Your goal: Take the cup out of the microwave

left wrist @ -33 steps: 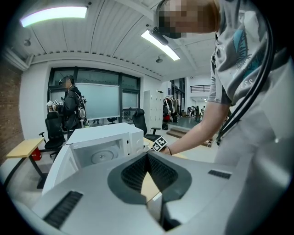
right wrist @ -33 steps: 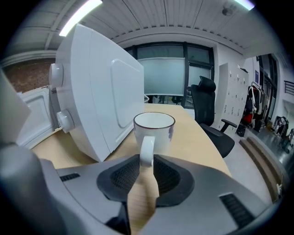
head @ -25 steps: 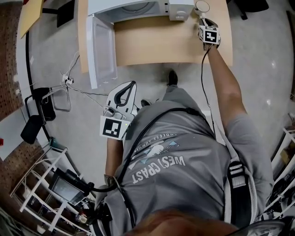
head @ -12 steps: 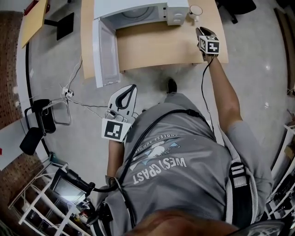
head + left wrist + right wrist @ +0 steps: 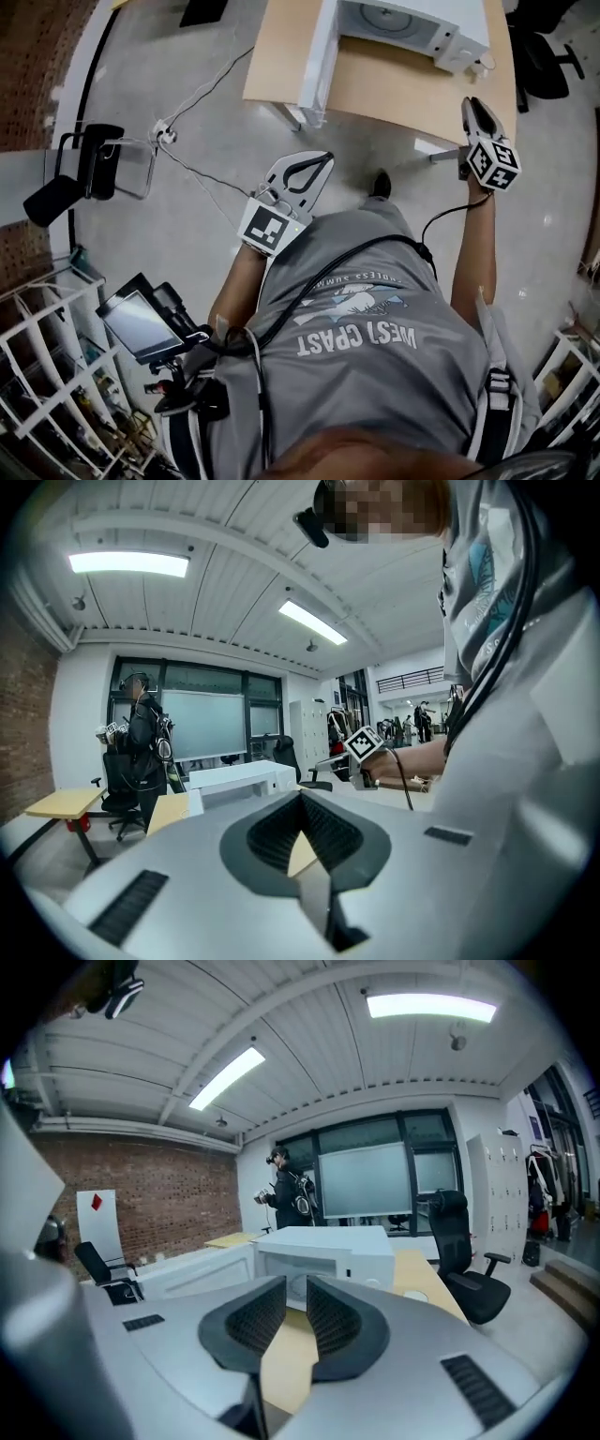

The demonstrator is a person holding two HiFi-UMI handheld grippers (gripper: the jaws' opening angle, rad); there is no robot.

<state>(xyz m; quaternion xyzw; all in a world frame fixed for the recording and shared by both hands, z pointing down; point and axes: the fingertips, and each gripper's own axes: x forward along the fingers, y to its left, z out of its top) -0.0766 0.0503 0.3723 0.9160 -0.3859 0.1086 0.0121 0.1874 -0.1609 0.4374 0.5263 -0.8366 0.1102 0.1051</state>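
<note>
The white cup point(image 5: 483, 64) stands on the wooden table point(image 5: 394, 89), just right of the white microwave point(image 5: 398, 28), whose door point(image 5: 314, 56) hangs open. My right gripper point(image 5: 473, 105) is off the table's near edge, a short way from the cup, jaws a little apart and empty. In the right gripper view the right gripper point(image 5: 296, 1283) faces the microwave point(image 5: 323, 1251) and its open door point(image 5: 197, 1274). My left gripper point(image 5: 314, 161) is held low over the floor, shut and empty. In its own view the left gripper point(image 5: 301, 797) has its tips touching.
A black office chair point(image 5: 548, 56) sits right of the table. A cable and power strip point(image 5: 164, 131) lie on the floor at left, near another black chair point(image 5: 80, 183). A white wire rack point(image 5: 56, 375) fills the lower left. Another person point(image 5: 286, 1190) stands beyond the microwave.
The right gripper has let go of the cup and drawn back off the table toward the person. The person has stepped back and turned; the left gripper stays low and shut.
</note>
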